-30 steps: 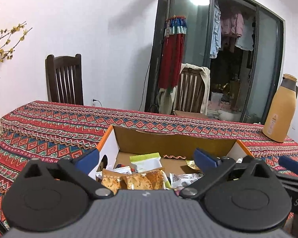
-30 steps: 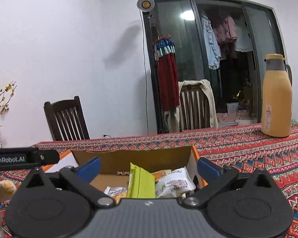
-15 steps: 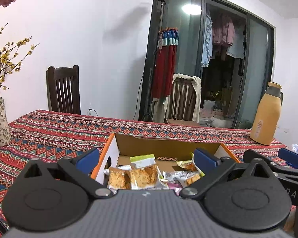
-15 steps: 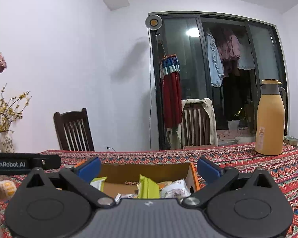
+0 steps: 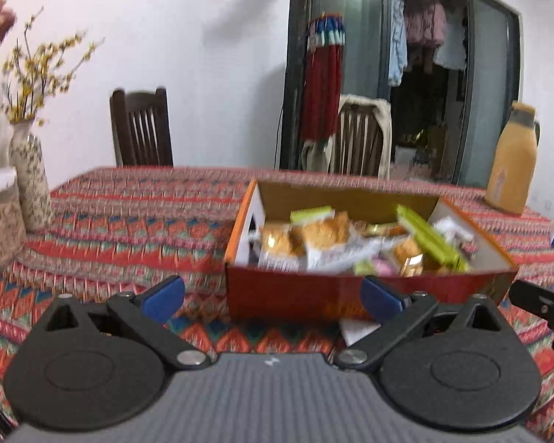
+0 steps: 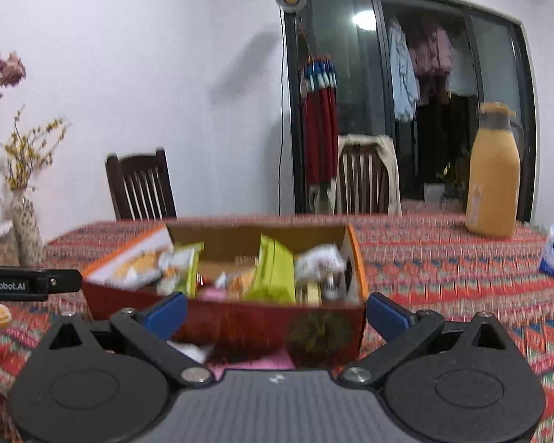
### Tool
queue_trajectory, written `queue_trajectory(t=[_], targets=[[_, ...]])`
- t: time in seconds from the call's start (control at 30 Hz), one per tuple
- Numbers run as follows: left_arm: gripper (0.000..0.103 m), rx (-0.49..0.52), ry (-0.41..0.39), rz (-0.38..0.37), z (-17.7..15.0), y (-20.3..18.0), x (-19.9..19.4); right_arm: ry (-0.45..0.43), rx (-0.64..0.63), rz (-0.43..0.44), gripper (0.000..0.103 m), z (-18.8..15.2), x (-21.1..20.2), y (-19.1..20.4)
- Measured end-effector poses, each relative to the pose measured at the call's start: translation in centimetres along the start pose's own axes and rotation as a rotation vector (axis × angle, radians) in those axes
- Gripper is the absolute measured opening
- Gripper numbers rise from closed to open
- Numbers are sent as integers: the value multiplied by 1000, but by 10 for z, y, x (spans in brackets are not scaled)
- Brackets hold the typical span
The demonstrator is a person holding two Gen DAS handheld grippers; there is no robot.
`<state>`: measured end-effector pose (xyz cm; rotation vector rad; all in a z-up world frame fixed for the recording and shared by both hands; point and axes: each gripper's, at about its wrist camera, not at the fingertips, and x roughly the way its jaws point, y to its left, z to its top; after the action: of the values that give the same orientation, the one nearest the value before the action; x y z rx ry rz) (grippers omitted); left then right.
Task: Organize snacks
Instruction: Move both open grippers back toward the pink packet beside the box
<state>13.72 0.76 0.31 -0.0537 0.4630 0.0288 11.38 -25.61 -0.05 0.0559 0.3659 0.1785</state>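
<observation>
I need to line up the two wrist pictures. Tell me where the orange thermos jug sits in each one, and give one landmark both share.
Left wrist: the orange thermos jug stands at the far right, on the tablecloth beyond the snack box.
Right wrist: the jug stands right of centre, beyond the box's right end.
Shared landmark: the dark wooden chair behind the table.

Open orange box point(image 5: 369, 289) heaped with mixed snack packets point(image 5: 325, 238)

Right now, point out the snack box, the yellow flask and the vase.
snack box point(image 5: 314, 291): left wrist view, red front wall.
yellow flask point(image 6: 493, 181): right wrist view, middle of its body.
vase point(image 5: 29, 181): left wrist view, patterned body.
</observation>
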Motion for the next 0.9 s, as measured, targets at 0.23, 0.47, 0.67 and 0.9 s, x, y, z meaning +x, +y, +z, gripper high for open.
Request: queue_trajectory(t=[0.23, 0.47, 0.67, 0.9], targets=[[103, -19, 29, -8, -17, 6, 10, 89, 6, -27, 103, -21, 6, -1], [103, -34, 26, -28, -21, 8, 12, 129, 6, -54, 103, -24, 16, 0], [103, -43, 31, -47, -22, 9, 14, 163, 0, -52, 103, -27, 25, 6], [103, -59, 45, -53, -22, 12, 16, 238, -16, -49, 103, -29, 42, 12]])
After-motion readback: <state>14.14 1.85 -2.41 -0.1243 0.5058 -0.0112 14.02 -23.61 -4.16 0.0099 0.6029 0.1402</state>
